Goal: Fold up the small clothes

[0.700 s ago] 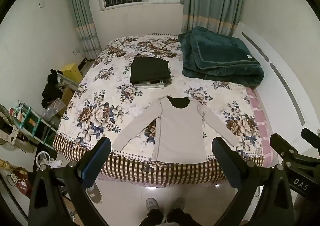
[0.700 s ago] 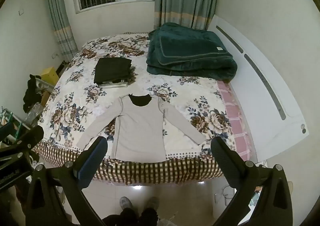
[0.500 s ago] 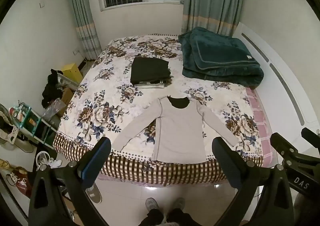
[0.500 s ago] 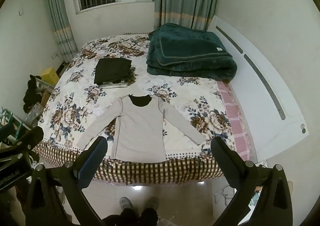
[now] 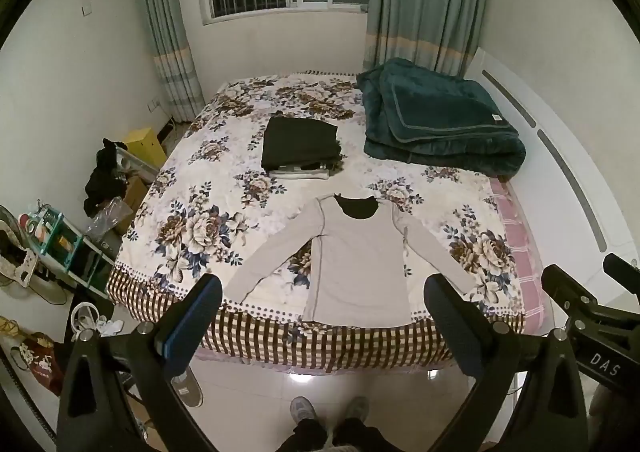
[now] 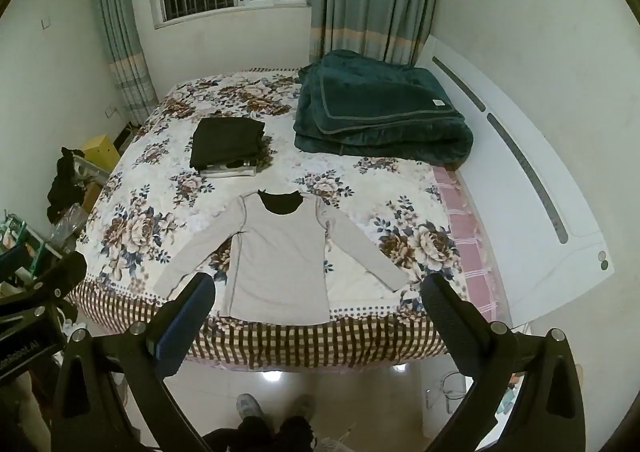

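Observation:
A grey long-sleeved shirt (image 5: 358, 260) lies flat on the floral bed (image 5: 208, 212), sleeves spread, hem at the near edge. It also shows in the right wrist view (image 6: 280, 256). A stack of folded dark clothes (image 5: 298, 148) sits behind it, also in the right wrist view (image 6: 228, 148). My left gripper (image 5: 322, 312) is open and empty, held back from the bed's near edge. My right gripper (image 6: 316, 308) is open and empty too, at the same distance.
A folded dark green blanket (image 5: 436, 124) lies at the bed's far right. A white headboard (image 6: 520, 180) runs along the right side. Shelves, bags and clothes (image 5: 80, 236) crowd the floor on the left. The person's feet (image 5: 328, 412) stand on the tiled floor.

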Action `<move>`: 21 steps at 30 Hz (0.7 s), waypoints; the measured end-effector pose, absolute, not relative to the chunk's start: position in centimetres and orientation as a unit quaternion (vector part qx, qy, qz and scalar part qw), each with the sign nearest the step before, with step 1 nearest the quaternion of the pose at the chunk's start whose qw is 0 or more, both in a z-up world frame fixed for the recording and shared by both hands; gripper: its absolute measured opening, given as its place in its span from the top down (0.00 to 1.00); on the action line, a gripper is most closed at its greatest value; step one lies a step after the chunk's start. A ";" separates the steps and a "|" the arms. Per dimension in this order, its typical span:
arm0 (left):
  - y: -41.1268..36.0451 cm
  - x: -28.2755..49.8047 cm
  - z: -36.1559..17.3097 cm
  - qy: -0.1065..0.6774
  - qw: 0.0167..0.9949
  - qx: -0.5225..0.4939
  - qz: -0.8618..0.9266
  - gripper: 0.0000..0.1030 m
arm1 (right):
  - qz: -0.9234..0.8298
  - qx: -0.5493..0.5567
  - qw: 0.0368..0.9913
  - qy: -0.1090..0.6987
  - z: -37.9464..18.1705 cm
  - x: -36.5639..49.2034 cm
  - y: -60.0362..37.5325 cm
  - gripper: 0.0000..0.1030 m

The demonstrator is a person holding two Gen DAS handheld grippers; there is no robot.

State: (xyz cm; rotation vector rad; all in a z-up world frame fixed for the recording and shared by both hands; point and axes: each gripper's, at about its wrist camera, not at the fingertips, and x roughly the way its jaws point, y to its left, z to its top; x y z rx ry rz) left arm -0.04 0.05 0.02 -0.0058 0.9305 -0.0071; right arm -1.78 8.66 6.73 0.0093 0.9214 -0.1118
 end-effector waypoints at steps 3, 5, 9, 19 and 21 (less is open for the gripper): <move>0.0 -0.1 0.0 0.449 0.894 -0.003 -0.004 0.00 | -0.053 0.004 0.894 0.444 6.7 -1.9 8.7 0.00; 0.1 -0.1 0.0 0.448 0.894 -0.004 -0.005 0.00 | -0.053 0.005 0.894 0.446 6.8 -2.0 8.6 0.00; 0.1 -0.1 0.1 0.447 0.895 -0.004 -0.005 0.00 | -0.054 0.003 0.894 0.444 6.8 -2.1 8.6 0.00; 0.1 -0.2 0.1 0.444 0.896 -0.004 -0.006 0.00 | -0.056 0.004 0.896 0.440 7.2 -2.3 8.5 0.00; 0.1 -0.2 0.1 0.444 0.896 -0.005 -0.005 0.00 | -0.055 0.004 0.896 0.440 7.3 -2.3 8.5 0.00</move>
